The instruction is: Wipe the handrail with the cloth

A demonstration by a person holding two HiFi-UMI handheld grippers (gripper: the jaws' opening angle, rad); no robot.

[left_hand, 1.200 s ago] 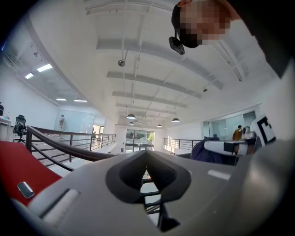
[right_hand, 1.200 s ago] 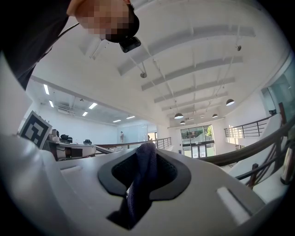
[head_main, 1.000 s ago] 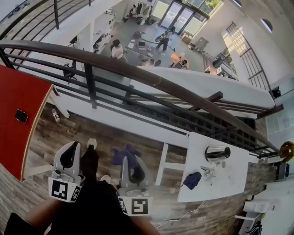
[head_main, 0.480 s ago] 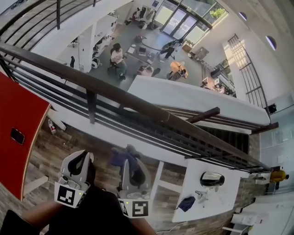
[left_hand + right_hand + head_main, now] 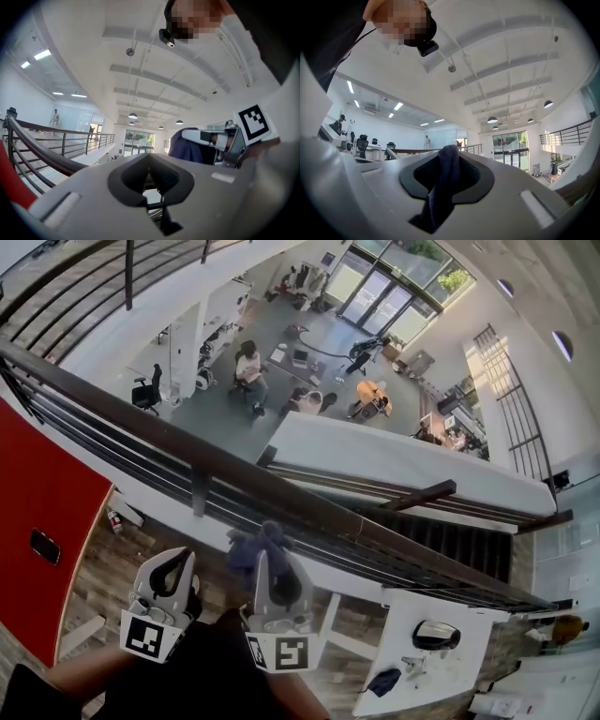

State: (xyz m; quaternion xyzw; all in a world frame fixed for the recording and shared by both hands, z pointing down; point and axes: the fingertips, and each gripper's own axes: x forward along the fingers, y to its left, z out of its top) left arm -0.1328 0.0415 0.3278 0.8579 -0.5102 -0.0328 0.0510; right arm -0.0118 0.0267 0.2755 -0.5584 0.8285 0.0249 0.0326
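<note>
Head view. Looks steeply down over a dark handrail [image 5: 281, 499] running slantwise from upper left to lower right, with thinner bars beneath it and a lower floor [image 5: 281, 381] of desks and people beyond. Finds the left claw [image 5: 174, 563] and the right claw [image 5: 272, 568] side by side near the bottom edge, both on the near side of the rail and pointing toward it. Shows a dark blue cloth [image 5: 251, 545] bunched at the right claw's tip, just below the handrail; cannot tell from here whether it touches. Takes in a red panel [image 5: 42, 493] at the left and a white tabletop [image 5: 427, 667] at the lower right.

Left gripper view. Shows the left claw [image 5: 151, 171] pressed together with nothing between its jaws. Catches the handrail [image 5: 44, 151] curving away at the left, and the right claw [image 5: 206, 137] at the right with the cloth [image 5: 185, 145] in it.

Right gripper view. Shows the right claw [image 5: 445, 180] clamped on the cloth [image 5: 443, 187], a dark fold standing up between the jaws and hanging out below them. Catches a thin strip of handrail [image 5: 415, 151] beyond, under a white ceiling [image 5: 487, 70].
</note>
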